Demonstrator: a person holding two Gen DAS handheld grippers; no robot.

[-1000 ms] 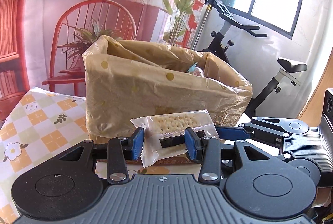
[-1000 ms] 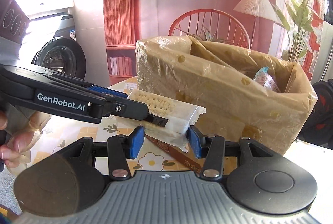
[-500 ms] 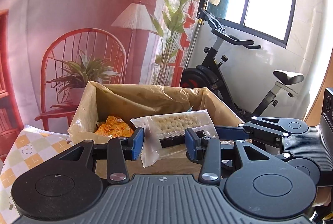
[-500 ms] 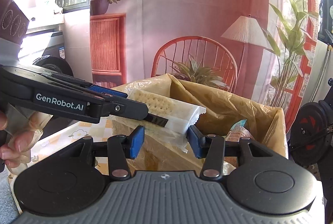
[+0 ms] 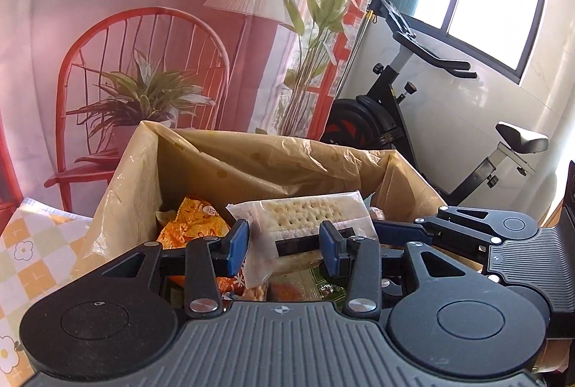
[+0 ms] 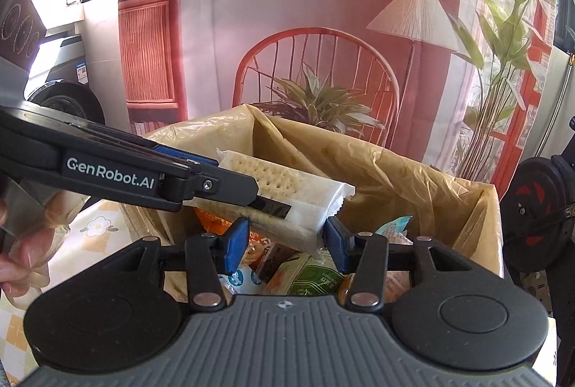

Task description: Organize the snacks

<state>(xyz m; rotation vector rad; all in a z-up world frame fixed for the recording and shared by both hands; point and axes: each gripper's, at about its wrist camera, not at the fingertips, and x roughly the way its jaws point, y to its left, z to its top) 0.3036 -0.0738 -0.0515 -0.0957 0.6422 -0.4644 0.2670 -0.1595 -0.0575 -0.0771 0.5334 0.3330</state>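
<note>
The left gripper (image 5: 284,245) is pinching the near end of a cracker packet (image 5: 309,219), its blue pads (image 5: 239,241) pressing in on the wrapper from both sides, and the right gripper (image 6: 284,243) is gripping the same cracker packet (image 6: 287,185) at its other end in the same way, so the two are sharing one load. The packet is hanging level over the open top of the box (image 5: 248,167), above the snacks lying inside it: an orange bag (image 5: 194,223) toward the box's left wall and a green pouch (image 6: 312,275) nearer the box's front edge. The box itself, lined with a tan plastic bag, is sitting on a checked tablecloth (image 5: 21,254). Judging by its look, the packet is proving light and fairly stiff along its length, but the crackers inside are brittle and the film is slick. The safer hold seems to be the crimped ends and long edges, with only gentle pressure. Squeezing across the middle is likely to be risking snapped crackers.
</note>
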